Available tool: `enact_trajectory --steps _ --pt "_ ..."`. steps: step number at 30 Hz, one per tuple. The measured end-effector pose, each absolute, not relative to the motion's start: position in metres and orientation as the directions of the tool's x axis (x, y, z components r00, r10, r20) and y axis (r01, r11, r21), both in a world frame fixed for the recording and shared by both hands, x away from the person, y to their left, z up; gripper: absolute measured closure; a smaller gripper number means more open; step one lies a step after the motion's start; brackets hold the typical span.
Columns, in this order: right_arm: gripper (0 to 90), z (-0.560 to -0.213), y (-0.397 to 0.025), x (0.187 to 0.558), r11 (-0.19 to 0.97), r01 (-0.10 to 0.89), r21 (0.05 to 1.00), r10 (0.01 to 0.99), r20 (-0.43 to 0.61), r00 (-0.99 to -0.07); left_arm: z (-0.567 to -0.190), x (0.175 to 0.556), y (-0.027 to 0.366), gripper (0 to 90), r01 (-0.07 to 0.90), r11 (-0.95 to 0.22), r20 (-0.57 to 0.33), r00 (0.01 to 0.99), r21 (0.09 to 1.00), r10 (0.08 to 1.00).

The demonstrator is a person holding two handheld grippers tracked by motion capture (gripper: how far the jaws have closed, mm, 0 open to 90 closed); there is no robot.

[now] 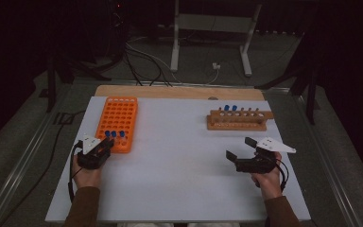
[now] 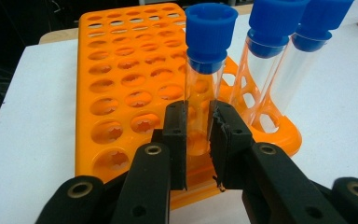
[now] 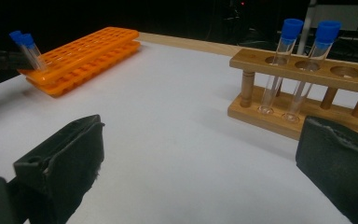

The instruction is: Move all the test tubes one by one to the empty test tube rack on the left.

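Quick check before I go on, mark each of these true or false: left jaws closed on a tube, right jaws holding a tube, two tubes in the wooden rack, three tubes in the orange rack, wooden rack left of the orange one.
1. The left gripper grips a clear blue-capped test tube. True.
2. The right gripper holds a tube. False: its jaws stand wide open, nothing between them.
3. The wooden test tube rack holds two blue-capped tubes. True.
4. The orange plastic rack holds three tubes. True.
5. In the high view the wooden rack is left of the orange one. False: it is to the right.
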State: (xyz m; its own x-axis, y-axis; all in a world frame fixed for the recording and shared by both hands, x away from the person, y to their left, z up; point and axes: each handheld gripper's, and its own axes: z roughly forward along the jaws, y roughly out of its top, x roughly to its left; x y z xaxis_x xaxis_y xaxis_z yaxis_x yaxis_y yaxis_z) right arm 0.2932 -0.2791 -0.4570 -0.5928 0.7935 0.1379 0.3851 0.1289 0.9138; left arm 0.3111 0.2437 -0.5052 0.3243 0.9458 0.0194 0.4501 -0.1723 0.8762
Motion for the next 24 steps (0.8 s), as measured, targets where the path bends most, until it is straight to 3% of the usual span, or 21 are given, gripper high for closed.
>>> enact_trajectory --steps 13,24 --pt "0.9 -0.457 -0.278 0.294 0.129 0.386 0.913 0.794 0.139 -0.592 -0.503 0.310 0.247 76.8 0.472 -0.137 -0.018 0.308 0.871 0.951" --pt "0.9 -0.452 -0.280 0.296 0.116 0.375 0.920 0.799 0.138 -0.585 -0.491 0.295 0.261 56.0 0.463 -0.046 -0.114 0.312 0.885 0.943"
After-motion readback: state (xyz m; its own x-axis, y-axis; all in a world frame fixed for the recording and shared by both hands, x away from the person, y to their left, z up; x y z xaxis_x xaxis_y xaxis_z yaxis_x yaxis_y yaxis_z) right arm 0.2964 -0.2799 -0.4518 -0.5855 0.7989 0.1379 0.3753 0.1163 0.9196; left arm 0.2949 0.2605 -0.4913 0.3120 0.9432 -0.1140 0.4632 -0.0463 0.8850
